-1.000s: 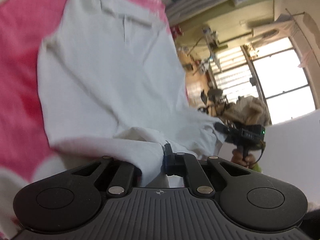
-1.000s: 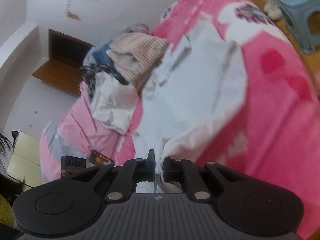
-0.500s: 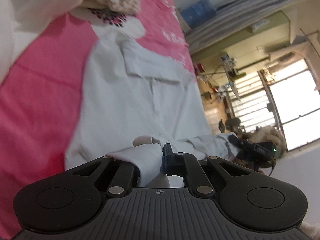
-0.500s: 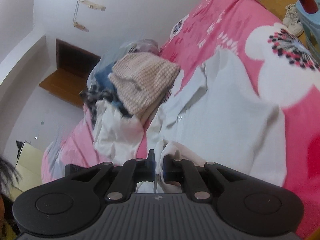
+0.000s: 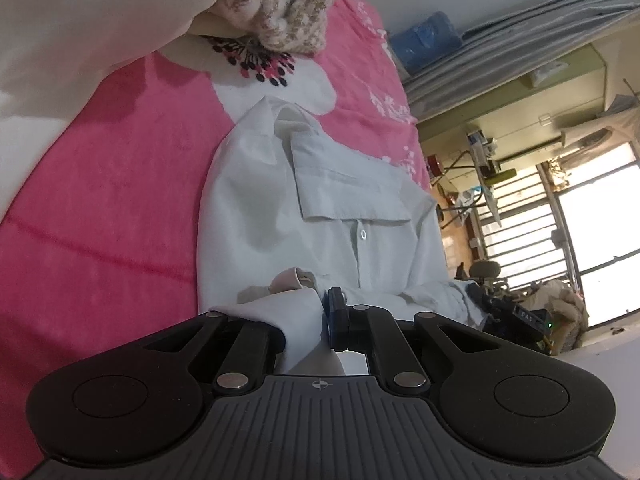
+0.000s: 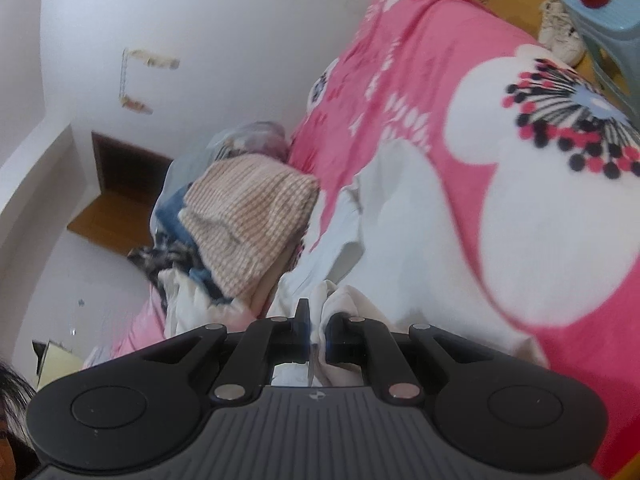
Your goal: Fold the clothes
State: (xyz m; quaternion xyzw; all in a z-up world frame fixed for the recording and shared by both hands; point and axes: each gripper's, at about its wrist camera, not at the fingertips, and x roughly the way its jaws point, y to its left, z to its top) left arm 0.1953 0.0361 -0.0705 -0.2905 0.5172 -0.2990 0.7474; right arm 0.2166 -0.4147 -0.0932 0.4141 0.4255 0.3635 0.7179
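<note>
on the pink flowered blanket (image 5: 104,200) lies the pale blue button shirt (image 5: 320,216), front side up with the collar flat. the left gripper (image 5: 320,316) is closed on a fold of its hem, and the right gripper (image 6: 316,320) is pinched narrow on another bunch of the shirt (image 6: 400,216). beside the shirt a beige checked garment (image 6: 248,224) sits on top of a pile of clothes.

A home bedroom: pink floral bed blanket (image 6: 460,92), heaped clothes (image 6: 248,224), barred window (image 5: 576,240).
</note>
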